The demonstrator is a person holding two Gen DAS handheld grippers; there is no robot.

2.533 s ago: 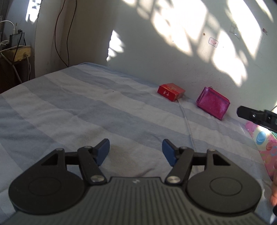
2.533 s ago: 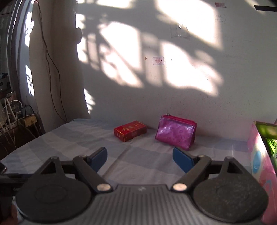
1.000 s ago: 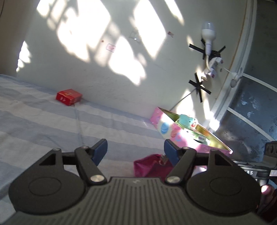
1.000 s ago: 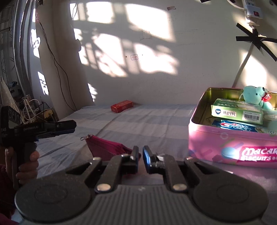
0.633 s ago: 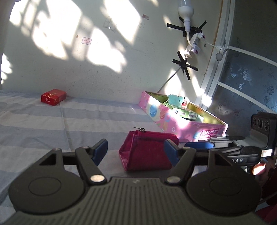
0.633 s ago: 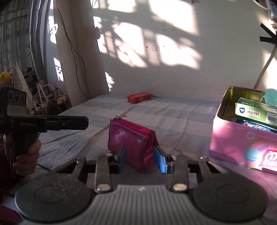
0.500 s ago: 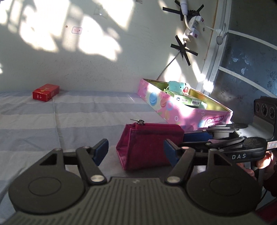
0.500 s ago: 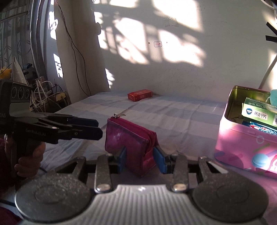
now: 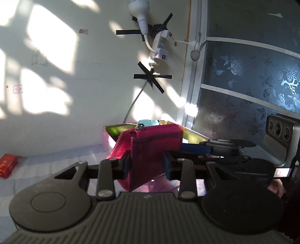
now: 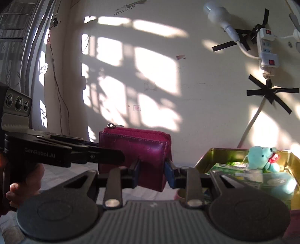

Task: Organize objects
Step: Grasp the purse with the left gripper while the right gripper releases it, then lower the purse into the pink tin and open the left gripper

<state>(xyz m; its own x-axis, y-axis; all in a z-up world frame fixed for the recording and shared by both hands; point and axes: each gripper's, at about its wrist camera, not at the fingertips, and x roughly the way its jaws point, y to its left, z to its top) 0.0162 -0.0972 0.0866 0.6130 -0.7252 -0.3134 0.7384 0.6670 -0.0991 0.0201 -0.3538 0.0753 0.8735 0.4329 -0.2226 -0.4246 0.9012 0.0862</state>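
Left wrist view only: red packet (image 9: pixel 7 165) at lower left edge, lying on striped bedsheet (image 9: pixel 56 155); blue patterned panel (image 9: pixel 253 78) fills right side.
Right wrist view only: tin's contents legible — teal plush toy (image 10: pixel 262 156) upright at the back, green cartons (image 10: pixel 241 171) in front of it.
Purse: magenta zip purse (image 9: pixel 150 150) mid-frame, upright, held clear of the bed, zipper pull at top left.
Left gripper (image 9: pixel 146 165): blue pads pinching the purse's lower part from both sides.
Right gripper (image 10: pixel 151 171): jaws likewise clamped on the purse (image 10: pixel 135 150); both grips at once.
Tin: open pink tin (image 9: pixel 107 137) directly behind purse, mostly hidden by it in left view; at lower right in right view, gold rim (image 10: pixel 225 150) showing.
Surroundings: power strip (image 10: pixel 267 48) and bulb (image 10: pixel 217 13) taped to wall, upper right.
Hand: person's left hand (image 10: pixel 22 180) wraps the handle, lower left of right view.
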